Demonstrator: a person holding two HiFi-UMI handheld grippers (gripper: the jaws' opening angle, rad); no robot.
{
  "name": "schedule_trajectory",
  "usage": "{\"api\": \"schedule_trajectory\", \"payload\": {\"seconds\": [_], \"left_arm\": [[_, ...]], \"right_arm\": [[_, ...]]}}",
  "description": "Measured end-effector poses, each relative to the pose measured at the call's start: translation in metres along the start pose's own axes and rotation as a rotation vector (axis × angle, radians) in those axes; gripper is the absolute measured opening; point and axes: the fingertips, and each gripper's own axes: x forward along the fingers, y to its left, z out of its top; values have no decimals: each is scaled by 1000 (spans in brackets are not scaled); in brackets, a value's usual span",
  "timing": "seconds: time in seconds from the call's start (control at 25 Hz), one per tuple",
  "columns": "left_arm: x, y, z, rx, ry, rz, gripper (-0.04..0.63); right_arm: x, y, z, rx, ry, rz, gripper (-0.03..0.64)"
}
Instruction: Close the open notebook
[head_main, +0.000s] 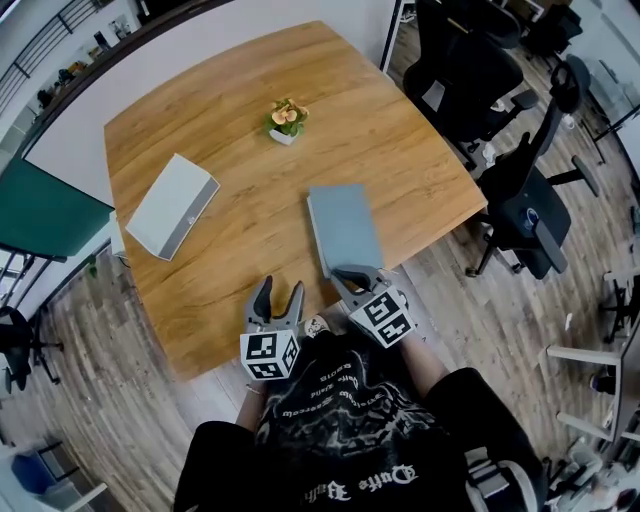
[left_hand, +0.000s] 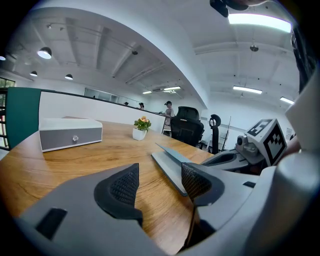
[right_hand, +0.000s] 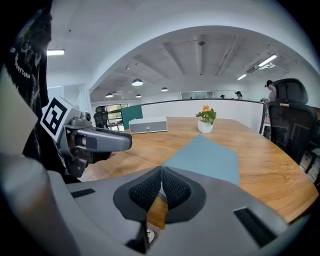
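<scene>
Grey-blue notebook (head_main: 344, 228) is almost shut: your right gripper (head_main: 350, 273) pinches its slightly raised cover (left_hand: 176, 152), your left gripper (head_main: 280, 291) gapes empty; lower it flat.

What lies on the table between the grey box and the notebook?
Nothing: in the head view, bare table separates the grey box from the notebook.

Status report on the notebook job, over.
Left gripper open, empty. Right gripper shut on the notebook cover's near edge, cover slightly raised. Plant and grey box stand well apart.
</scene>
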Motion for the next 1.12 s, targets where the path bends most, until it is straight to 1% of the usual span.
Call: {"api": "schedule_trajectory", "payload": {"seconds": [0.28, 0.48, 0.6, 0.72, 0.8, 0.92, 0.96, 1.08, 1.12], "left_arm": [[-9, 12, 0, -12, -10, 43, 287], [-12, 17, 0, -5, -9, 55, 287], [-14, 19, 0, -3, -8, 60, 287], [-14, 20, 1, 1, -10, 63, 287], [-14, 19, 2, 7, -12, 62, 287], [-12, 19, 3, 15, -17, 62, 287], [-11, 19, 4, 16, -18, 60, 287], [-9, 16, 5, 21, -23, 54, 287], [-8, 15, 7, 28, -28, 54, 287]], "right_arm": [[19, 4, -20, 9, 74, 21, 17], [32, 5, -34, 2, 171, 34, 18], [36, 3, -38, 42, 213, 54, 23], [35, 6, -39, 110, 210, 95, 38], [34, 13, -37, 132, 203, 132, 85], [33, 31, -35, 144, 207, 210, 241], [33, 35, -34, 150, 208, 226, 279], [29, 39, -29, 167, 188, 228, 359], [27, 38, -24, 163, 171, 217, 373]]}}
